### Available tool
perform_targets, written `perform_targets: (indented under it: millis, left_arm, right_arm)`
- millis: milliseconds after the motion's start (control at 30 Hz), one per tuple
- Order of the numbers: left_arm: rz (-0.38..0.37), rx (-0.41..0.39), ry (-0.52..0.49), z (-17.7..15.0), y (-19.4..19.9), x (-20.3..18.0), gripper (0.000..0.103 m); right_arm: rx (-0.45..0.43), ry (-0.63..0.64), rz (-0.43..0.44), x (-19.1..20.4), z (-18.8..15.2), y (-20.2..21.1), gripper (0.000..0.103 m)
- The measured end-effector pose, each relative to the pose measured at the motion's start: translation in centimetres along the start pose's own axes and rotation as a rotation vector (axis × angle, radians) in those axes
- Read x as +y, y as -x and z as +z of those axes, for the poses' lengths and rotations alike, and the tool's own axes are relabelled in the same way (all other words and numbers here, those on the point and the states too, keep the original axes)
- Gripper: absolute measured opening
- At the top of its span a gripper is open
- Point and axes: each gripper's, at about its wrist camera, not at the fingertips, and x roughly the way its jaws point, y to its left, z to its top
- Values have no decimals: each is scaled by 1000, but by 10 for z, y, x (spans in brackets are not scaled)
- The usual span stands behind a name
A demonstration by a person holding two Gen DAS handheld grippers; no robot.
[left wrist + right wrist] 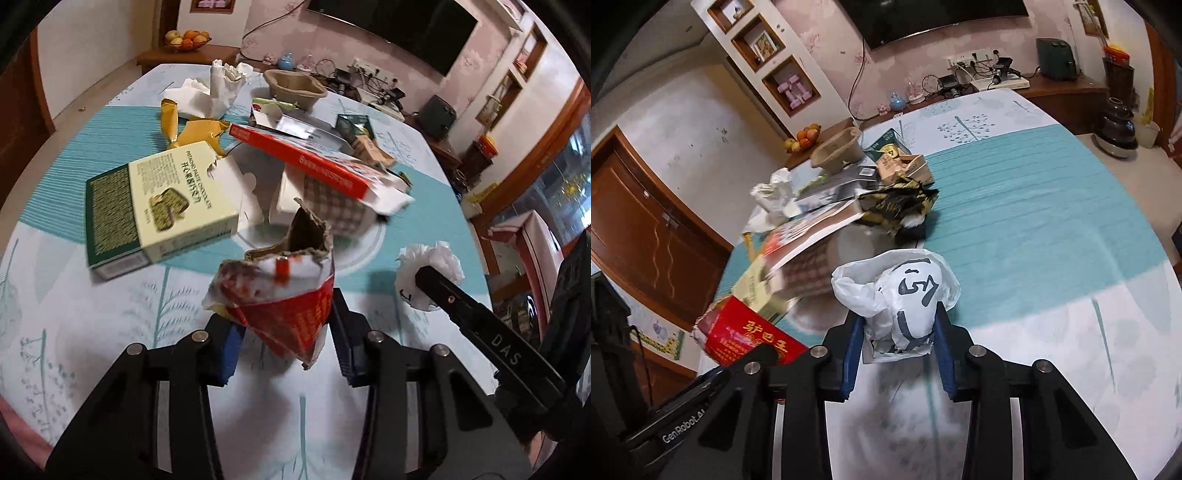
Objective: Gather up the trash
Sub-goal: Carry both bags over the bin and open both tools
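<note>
Both grippers clamped: left gripper [284, 343] on torn red carton [280, 295], right gripper [897, 350] on crumpled white plastic bag [905, 291], above tablecloth [1052, 229].

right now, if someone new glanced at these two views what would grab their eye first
Both grippers are loaded: the left gripper pinches a torn red carton, and the right gripper clamps a crumpled white plastic bag. Behind them, a heap of boxes and wrappers covers the table, led by a green chocolate box.

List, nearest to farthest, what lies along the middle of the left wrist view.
Torn red carton held in the left gripper → checked box → long red box → brown pulp bowl.
</note>
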Motion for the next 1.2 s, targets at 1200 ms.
perform_targets:
  millis: [1200]
  left_arm:
    - [-155,43,-496,-214,189,1,39]
  right_arm:
    - [-83,-121,-65,66,-294,233,34]
